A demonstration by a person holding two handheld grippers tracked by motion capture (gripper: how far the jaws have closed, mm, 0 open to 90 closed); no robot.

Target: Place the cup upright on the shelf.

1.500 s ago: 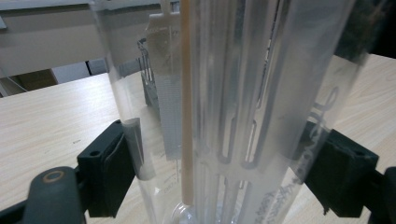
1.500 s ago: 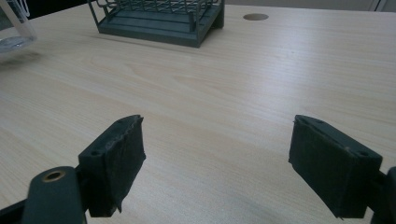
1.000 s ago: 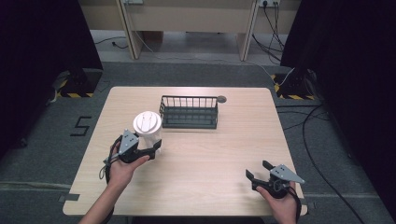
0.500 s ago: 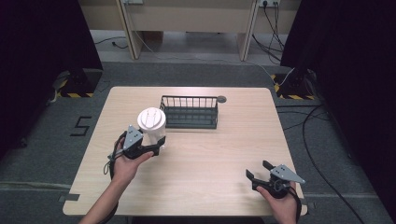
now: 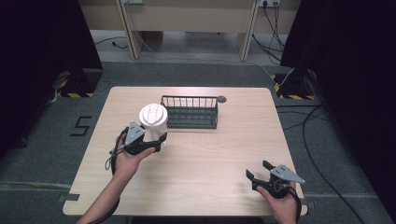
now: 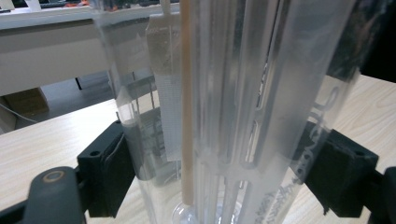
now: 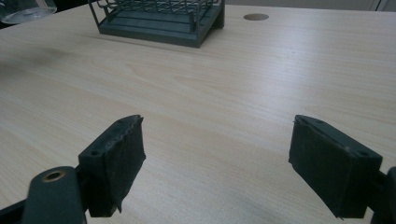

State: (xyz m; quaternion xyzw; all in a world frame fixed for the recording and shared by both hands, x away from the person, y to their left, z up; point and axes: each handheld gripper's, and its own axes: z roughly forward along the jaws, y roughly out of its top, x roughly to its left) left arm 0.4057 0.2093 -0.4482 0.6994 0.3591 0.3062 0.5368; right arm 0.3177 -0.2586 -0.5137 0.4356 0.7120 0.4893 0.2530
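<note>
Nearest the person, at the right front corner of the table [image 5: 196, 186], the right gripper [image 5: 258, 170] sits low in the person's right hand, its 2 fingers [image 7: 114, 161] set wide apart with bare wood between them and nothing held. In the right gripper view the pads point across the table toward the rack, which lies well apart from them.

Farther in, on the left half of the table, the left gripper [image 5: 156, 138] is held in the person's left hand [image 5: 126, 158]. Its 2 fingers [image 6: 109, 168] are clamped on a clear plastic cup [image 5: 153, 120] with a white lid, 1 pad pressing each side of the cup's wall. The left gripper view looks straight through the clear wall [image 6: 224, 107], where a pale straw-like stick [image 6: 186, 102] stands upright inside. In the high view the cup is upright, near the left front corner of the rack; whether its base touches the table cannot be told.

Beyond the cup stands a dark wire rack [image 5: 190, 112], with low railings round a flat base, set at the middle of the far half of the table. Just past its right far corner is a small round hole [image 5: 221, 99] in the table top.
</note>
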